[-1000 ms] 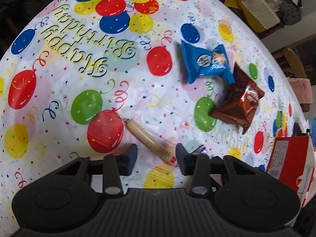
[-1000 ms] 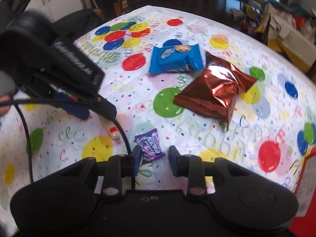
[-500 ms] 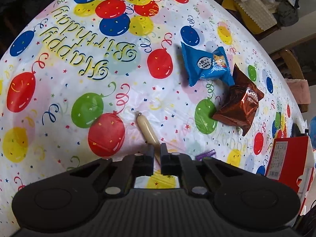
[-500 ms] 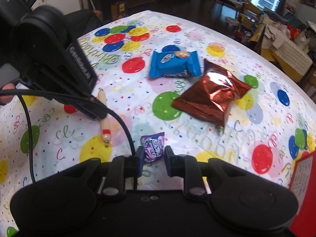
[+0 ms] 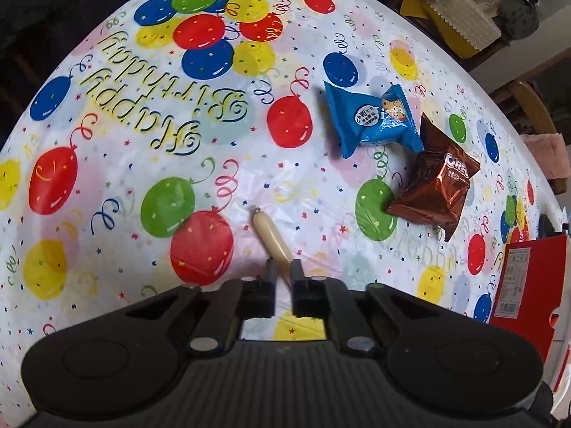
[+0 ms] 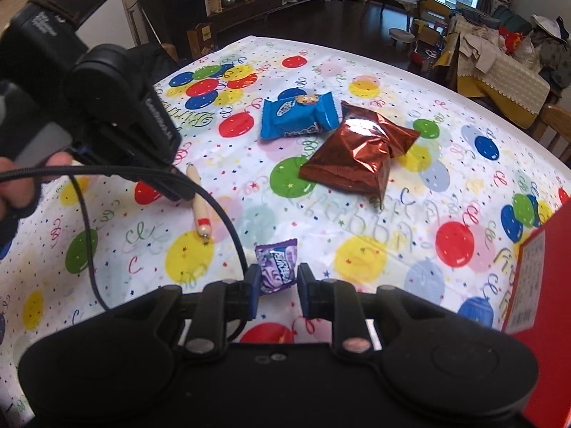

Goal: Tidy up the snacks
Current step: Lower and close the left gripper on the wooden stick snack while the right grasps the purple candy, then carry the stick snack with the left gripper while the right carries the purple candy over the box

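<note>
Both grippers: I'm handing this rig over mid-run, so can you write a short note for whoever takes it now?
Left gripper: shut on the sausage stick, held near one end.
Right gripper: shut on the purple candy packet.
On the balloon tablecloth: the blue cookie packet and the brown Oreo bag lie side by side, untouched. The red box sits at the right edge of the table.
Done: both small snacks gripped.
Left: place both small snacks, probably in the red box, then fetch the two bags.
</note>
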`<state>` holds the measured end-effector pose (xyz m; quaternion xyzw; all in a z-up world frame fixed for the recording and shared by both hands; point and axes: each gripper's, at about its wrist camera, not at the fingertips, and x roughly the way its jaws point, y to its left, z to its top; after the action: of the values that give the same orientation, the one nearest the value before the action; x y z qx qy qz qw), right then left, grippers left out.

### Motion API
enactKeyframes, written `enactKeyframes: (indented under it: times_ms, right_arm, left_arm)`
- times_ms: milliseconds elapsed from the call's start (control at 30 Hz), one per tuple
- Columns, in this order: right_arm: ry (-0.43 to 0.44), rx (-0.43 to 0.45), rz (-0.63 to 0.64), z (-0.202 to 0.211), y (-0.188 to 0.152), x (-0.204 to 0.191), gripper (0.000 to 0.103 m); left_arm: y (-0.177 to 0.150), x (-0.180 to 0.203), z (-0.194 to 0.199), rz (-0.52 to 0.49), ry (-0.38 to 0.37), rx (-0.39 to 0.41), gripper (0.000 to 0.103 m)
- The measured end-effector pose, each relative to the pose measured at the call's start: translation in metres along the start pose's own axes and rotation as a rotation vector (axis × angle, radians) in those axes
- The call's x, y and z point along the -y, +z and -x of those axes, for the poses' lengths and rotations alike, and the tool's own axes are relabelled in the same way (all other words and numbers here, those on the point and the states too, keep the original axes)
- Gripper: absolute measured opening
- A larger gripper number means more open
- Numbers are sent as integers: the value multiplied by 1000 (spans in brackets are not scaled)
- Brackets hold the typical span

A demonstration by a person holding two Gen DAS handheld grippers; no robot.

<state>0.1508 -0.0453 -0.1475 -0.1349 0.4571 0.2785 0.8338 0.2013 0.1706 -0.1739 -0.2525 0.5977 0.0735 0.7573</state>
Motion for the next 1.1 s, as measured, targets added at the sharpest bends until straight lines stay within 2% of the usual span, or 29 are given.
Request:
enactKeyframes:
  times_ms: [67, 133, 200, 400, 500, 567, 667, 933, 1100]
  right_arm:
    - [-4, 5, -6, 3, -3, 2, 20]
    - [-8, 10, -16, 7, -5, 5, 20]
    - [-13, 13, -30, 9, -8, 9, 20]
    - [-32, 28, -57, 18, -16, 18, 20]
    - [-36, 36, -73, 23, -20, 22, 20]
    - [-37, 40, -82, 26, -23, 23, 20]
    - [-41, 42, -89, 29, -28, 23, 20]
    - [-58, 59, -126, 44, -40, 24, 20]
    - [-82, 91, -143, 64, -47, 27, 20]
  left_arm:
    - [1, 4, -4, 1, 18, -6, 36]
    - [0, 9, -6, -12, 38, 6, 44]
    - [0, 14, -11, -19, 77, 2, 44]
    - [-1, 32, -16, -44, 164, 30, 43]
    - [-3, 42, -19, -71, 237, 45, 30]
    - [-4, 43, -19, -84, 262, 57, 15]
    - [-4, 36, -17, -70, 241, 64, 10]
    - [-19, 14, 4, -20, 176, 85, 10]
    - [-36, 17, 33, -27, 123, 111, 10]
